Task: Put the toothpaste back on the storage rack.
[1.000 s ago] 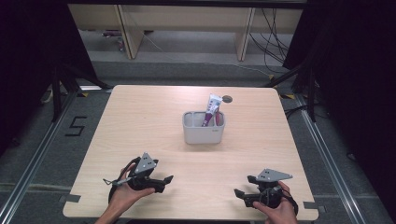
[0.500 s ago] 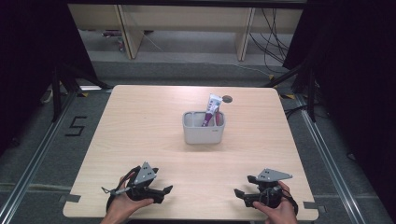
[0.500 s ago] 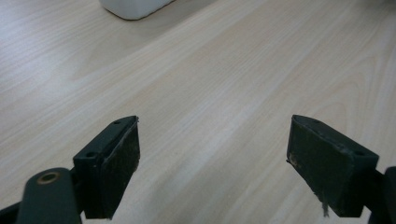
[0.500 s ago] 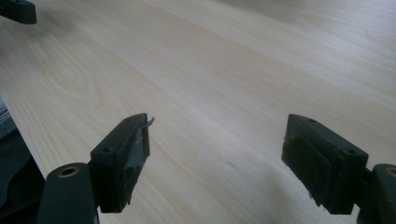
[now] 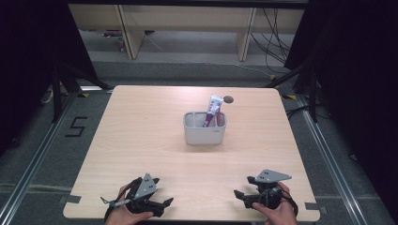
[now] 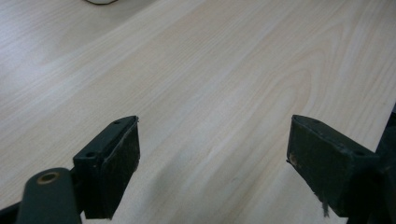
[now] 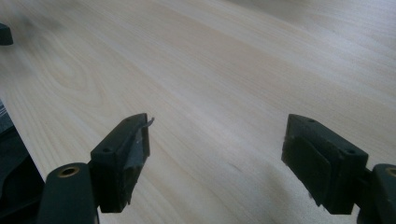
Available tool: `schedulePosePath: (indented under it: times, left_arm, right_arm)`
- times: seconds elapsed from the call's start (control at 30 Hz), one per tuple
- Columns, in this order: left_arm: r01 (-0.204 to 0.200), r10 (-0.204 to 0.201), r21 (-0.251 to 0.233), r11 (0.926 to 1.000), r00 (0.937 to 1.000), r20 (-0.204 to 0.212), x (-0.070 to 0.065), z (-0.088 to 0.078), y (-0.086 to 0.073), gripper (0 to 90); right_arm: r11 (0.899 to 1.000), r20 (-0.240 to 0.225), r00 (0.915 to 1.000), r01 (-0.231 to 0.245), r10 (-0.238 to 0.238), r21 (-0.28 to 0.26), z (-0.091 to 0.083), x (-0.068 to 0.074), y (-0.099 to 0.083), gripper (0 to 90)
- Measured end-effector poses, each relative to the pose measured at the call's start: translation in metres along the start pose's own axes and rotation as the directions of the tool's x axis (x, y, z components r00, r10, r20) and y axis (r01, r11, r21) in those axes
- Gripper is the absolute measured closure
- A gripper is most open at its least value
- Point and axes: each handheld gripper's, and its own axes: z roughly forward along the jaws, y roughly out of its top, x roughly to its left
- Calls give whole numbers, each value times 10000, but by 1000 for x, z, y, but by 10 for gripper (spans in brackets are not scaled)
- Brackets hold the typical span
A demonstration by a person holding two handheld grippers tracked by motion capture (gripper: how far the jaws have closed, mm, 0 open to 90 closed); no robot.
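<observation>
Right gripper (image 7: 217, 154): two black jaws are rising from the bottom edge and standing wide apart, with nothing lying between them.

Left-hand jaw: worn pad, a thin sliver is sticking out at its upper tip; a brass-coloured rivet (image 7: 68, 171) is showing on the arm below it.

Right-hand jaw: a flat black pad is facing inward.

Table (image 7: 224, 65): pale wood-grain surface is stretching away beneath and beyond the jaws, blurring toward the top.

Small dark object (image 7: 4, 34): sitting at the upper left edge, too cropped to identify.
</observation>
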Motion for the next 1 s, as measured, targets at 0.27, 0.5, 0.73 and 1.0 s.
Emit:
schedulePosePath:
  times: [0.27,0.5,0.73,1.0]
  left_arm:
    - [-56,58,83,9999,9998,-167,1,-4,-4,169]
    - [68,-68,39,10000,9999,-136,-3,-6,-7,166]
    - [-9,12,160,9999,9998,-185,-2,-4,-8,166]
    - [-11,13,122,9999,9998,-219,-2,-4,-8,166]
  right_arm:
    - [10000,-11,10000,1,-1,-65,0,0,0,233]
    - [10000,-197,9998,2,-4,-82,1,0,0,227]
    - [10000,-402,9992,63,-63,8,1,0,1,224]
    - [10000,-319,9995,-89,90,17,1,2,1,224]
